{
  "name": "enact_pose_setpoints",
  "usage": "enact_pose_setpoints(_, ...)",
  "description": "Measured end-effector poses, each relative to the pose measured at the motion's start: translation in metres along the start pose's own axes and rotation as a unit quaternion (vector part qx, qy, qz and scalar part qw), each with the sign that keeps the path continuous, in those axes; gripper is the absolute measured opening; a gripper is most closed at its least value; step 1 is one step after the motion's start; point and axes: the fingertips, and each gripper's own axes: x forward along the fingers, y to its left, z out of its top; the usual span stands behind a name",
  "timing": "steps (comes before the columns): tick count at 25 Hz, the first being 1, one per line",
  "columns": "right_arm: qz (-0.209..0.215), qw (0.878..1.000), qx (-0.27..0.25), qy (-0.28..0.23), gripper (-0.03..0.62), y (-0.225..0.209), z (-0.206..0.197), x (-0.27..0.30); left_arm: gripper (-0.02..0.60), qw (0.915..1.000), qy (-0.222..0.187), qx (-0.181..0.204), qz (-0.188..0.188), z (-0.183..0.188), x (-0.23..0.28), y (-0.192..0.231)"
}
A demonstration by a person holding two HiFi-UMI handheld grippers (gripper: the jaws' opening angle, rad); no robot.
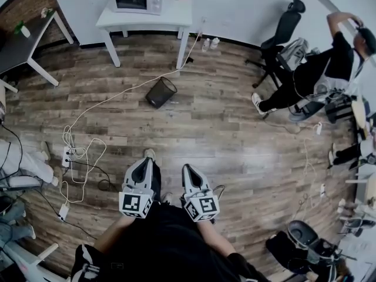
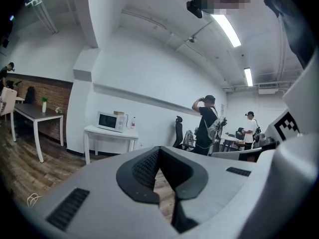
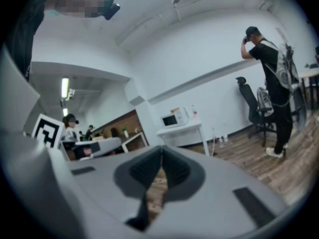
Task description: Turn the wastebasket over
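Left tool (image 1: 144, 162) and right tool (image 1: 189, 168), both pressed together, face the wastebasket (image 1: 161, 92) well ahead: likely light, stiff mesh, best pinched at its rim.

Left hand-held gripper (image 1: 145, 163), right hand-held gripper (image 1: 188, 170) side by side, jaws closed, empty.

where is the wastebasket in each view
Head view: the wastebasket is on the wood floor just above centre, in front of the white table.
Left gripper view: not in it.
Right gripper view: not in it.
Shared landmark: the microwave on that table, at the top of the head view, left of centre in the left gripper view, and near the middle in the right gripper view.
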Motion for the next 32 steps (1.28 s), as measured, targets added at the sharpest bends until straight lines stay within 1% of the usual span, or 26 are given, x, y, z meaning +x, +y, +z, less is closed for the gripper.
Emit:
enact_pose_setpoints(8, -0.009, 1.0, 0.005, 0.014, 0.032, -0.004, 0.03, 0.111, 0.034, 0.9999, 0.014, -0.004, -0.005, 0.023, 0.082, 0.076)
enact_pose_setpoints(12, -0.005, 1.0, 0.003, 0.023, 0.032, -0.003, 0.046, 0.168, 0.032, 0.9993, 0.024, -0.03, 0.0, 0.035, 0.119, 0.112)
enact_pose_setpoints(18, 0.007, 1.0, 0.001, 0.025, 0.032, -0.002, 0.066, 0.244, 0.034, 0.999, 0.024, -0.037, 0.011, 0.048, 0.162, 0.164)
enact_pose_setpoints(22, 0.023, 0.999, 0.0, 0.034, 0.032, -0.003, 0.077, 0.282, 0.034, 0.9992, 0.018, -0.03, 0.02, 0.059, 0.182, 0.185)
enact_pose_setpoints(26, 0.044, 0.998, -0.001, 0.041, 0.032, -0.018, 0.088, 0.326, 0.034, 0.9989, 0.026, -0.021, 0.033, 0.057, 0.214, 0.203)
enact_pose_setpoints(28, 0.057, 0.997, -0.002, 0.048, 0.032, -0.028, 0.091, 0.35, 0.032, 0.9985, 0.024, -0.019, 0.046, 0.058, 0.232, 0.213)
enact_pose_setpoints(32, 0.095, 0.993, -0.007, 0.063, 0.032, -0.048, 0.099, 0.4, 0.032, 0.996, 0.014, -0.023, 0.085, 0.071, 0.276, 0.232)
